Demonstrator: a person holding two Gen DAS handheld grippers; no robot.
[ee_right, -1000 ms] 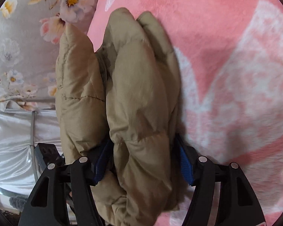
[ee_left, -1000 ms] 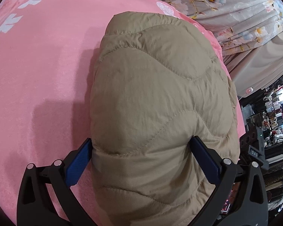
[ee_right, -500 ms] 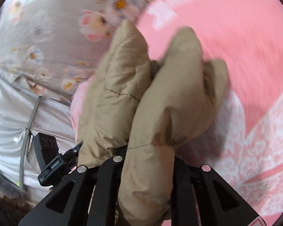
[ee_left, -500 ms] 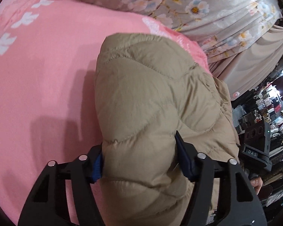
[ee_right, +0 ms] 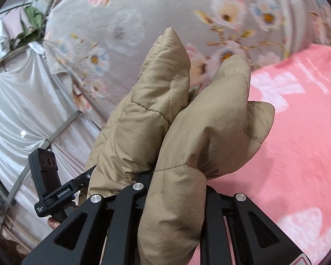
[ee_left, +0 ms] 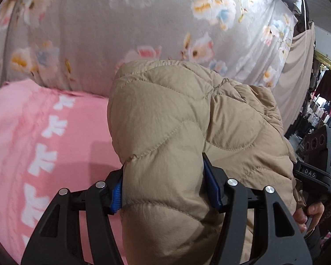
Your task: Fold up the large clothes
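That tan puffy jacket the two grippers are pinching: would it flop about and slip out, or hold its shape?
The jacket probably flops: beyond the right hand-held gripper its folds bulge loosely. It is likely light for its bulk, since the quilted padding looks airy. The smooth shell may be slippery, though the left hand-held gripper dents it deeply, which should help hold it.

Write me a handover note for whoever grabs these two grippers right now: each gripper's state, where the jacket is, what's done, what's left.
Left gripper: shut on a thick quilted fold of the tan jacket.
Right gripper: shut tight on another bunched part of the jacket.
Jacket: held up between both grippers above the pink blanket, with the flowered curtain behind.
Done: both grips are secure.
Left: lay the jacket flat on the blanket and fold it; no finished fold shows yet.
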